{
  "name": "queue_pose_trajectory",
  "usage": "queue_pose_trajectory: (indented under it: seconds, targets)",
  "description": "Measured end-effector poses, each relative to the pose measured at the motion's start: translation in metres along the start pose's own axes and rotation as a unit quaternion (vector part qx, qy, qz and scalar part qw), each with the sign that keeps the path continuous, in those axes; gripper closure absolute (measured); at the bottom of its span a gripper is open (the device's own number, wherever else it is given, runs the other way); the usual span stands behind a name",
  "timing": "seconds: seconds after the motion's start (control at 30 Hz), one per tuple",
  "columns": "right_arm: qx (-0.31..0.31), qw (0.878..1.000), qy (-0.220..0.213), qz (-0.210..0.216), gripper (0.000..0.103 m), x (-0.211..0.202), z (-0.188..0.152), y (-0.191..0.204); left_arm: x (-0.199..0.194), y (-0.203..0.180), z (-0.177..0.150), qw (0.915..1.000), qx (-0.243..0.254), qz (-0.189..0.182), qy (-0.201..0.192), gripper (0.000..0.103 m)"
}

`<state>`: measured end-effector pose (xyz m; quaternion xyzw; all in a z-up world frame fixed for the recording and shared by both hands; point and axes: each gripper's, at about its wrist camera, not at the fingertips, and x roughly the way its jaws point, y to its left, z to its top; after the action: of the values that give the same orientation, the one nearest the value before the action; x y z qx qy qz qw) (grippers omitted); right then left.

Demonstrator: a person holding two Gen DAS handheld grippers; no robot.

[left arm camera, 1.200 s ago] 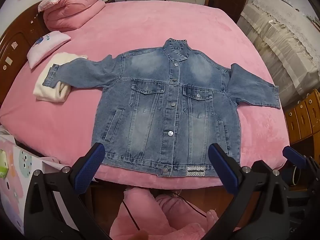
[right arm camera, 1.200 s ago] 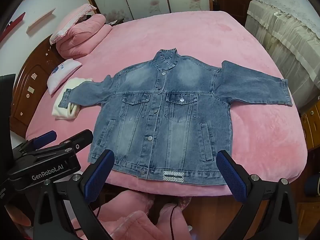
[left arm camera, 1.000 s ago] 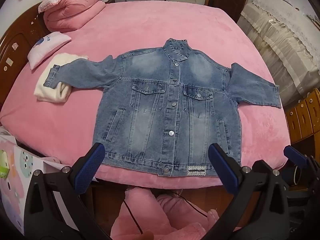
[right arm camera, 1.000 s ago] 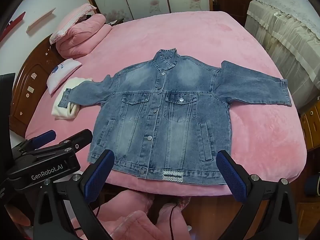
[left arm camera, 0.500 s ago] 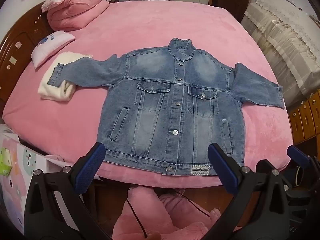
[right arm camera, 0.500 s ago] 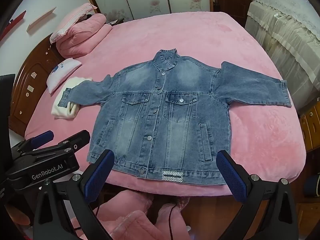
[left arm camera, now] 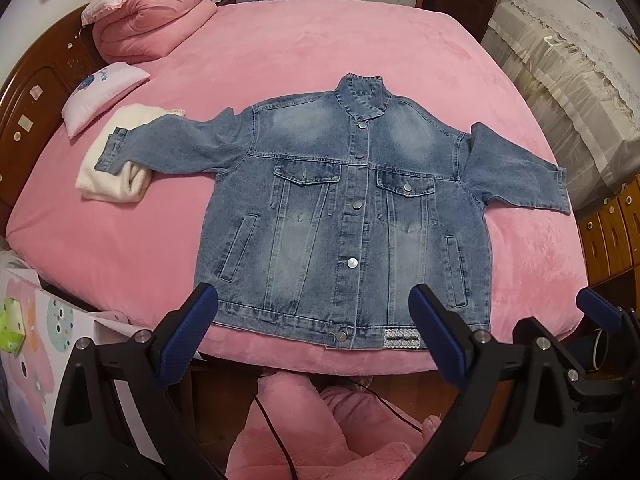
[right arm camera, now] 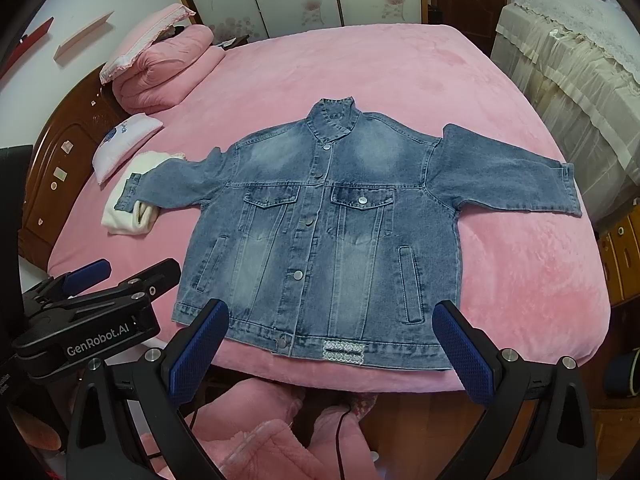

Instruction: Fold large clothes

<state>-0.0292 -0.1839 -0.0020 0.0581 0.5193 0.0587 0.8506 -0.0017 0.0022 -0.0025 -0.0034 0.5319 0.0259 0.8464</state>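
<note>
A blue denim jacket [left arm camera: 352, 216] lies flat and buttoned, front up, on the pink bed [left arm camera: 320, 40], sleeves spread to both sides. It also shows in the right wrist view [right arm camera: 320, 232]. Its hem runs along the bed's near edge. My left gripper [left arm camera: 316, 336] is open and empty, held off the bed just in front of the hem. My right gripper [right arm camera: 332, 348] is open and empty, also in front of the hem. The left gripper's body [right arm camera: 92, 312] shows at the left of the right wrist view. The left sleeve's cuff rests on a folded cream garment [left arm camera: 116, 168].
A small pillow [left arm camera: 104, 96] and a rolled pink quilt [left arm camera: 148, 28] lie at the bed's far left, by the wooden headboard [left arm camera: 28, 100]. A cloth-covered cabinet [left arm camera: 572, 92] and wooden drawers [left arm camera: 616, 232] stand to the right. Pink plush fabric [left arm camera: 320, 432] lies below the bed edge.
The left gripper has shifted slightly left and nearer the bed, so the jacket sits a little further right and larger in its view. The right gripper has barely moved. Both stay open.
</note>
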Motion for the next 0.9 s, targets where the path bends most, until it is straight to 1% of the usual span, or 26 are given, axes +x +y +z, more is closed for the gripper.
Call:
queue_pose_trajectory:
  seconds: [0.17,0.9]
  targets:
    - [-0.001,1.000,0.000,0.000,0.000,0.0009,0.0002,0.0001,-0.0018,-0.0011,0.0003,1.0000,0.005,0.007,-0.001,0.007]
    - [-0.002,1.000,0.002,-0.003,0.000,-0.0021,0.0018,0.0012,-0.0053,-0.0017,0.0029,1.0000,0.004,0.000,-0.004,0.007]
